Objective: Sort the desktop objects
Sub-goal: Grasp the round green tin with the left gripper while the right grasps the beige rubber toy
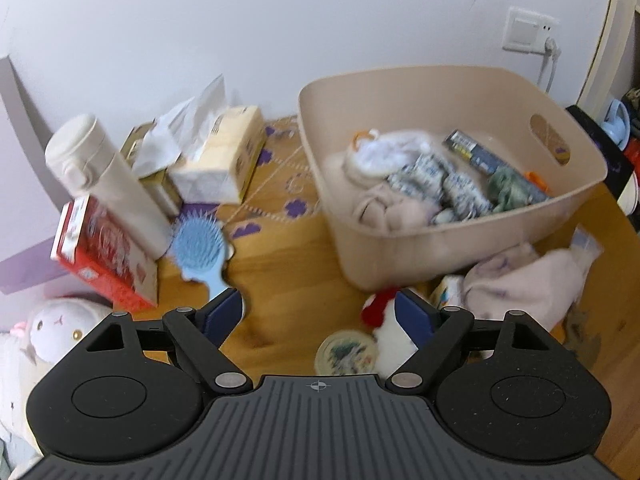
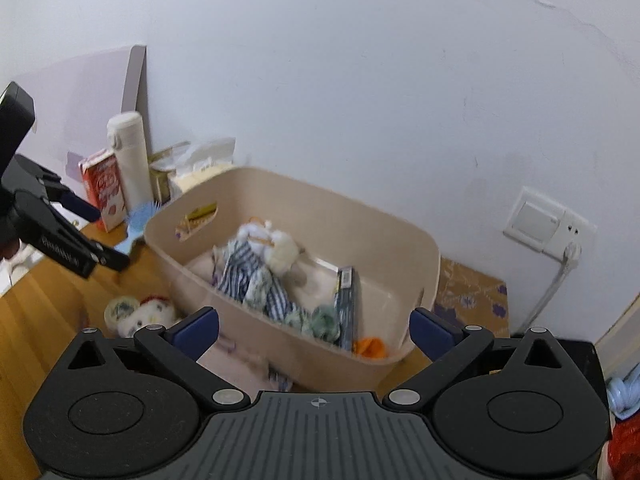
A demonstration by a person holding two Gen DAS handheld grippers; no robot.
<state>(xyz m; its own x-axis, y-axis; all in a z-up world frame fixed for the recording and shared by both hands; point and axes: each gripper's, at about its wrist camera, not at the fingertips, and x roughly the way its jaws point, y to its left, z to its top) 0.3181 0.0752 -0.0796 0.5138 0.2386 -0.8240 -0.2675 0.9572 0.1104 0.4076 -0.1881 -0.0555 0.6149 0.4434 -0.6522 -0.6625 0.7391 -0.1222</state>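
A beige plastic bin (image 1: 452, 240) is seen standing on the wooden worktop (image 1: 288, 292) against the white wall. Inside the bin are lying a striped cloth (image 2: 256, 280), a white plush toy (image 2: 280, 254), a dark flat box (image 2: 346, 304), a green bundle (image 1: 510, 188) and an orange piece (image 2: 370, 346).

The left gripper (image 1: 320, 310) is held over the worktop in front of the bin, its fingers (image 1: 226, 312) spread wide with nothing between them. The right gripper (image 2: 314, 326) is held above the near rim of the bin, its fingers (image 2: 196, 326) likewise parted wide and empty.

Left of the bin, by the wall, are grouped a white flask (image 1: 108, 184), a red carton (image 1: 104, 252), a tissue pack (image 1: 220, 160) and a blue hairbrush (image 1: 200, 248). Just in front of the bin a round tin (image 1: 346, 352) and a small white toy with a red cap (image 1: 384, 320) are lying side by side, and a pink cloth (image 1: 524, 284) is heaped to their right, close to the wall of the bin.
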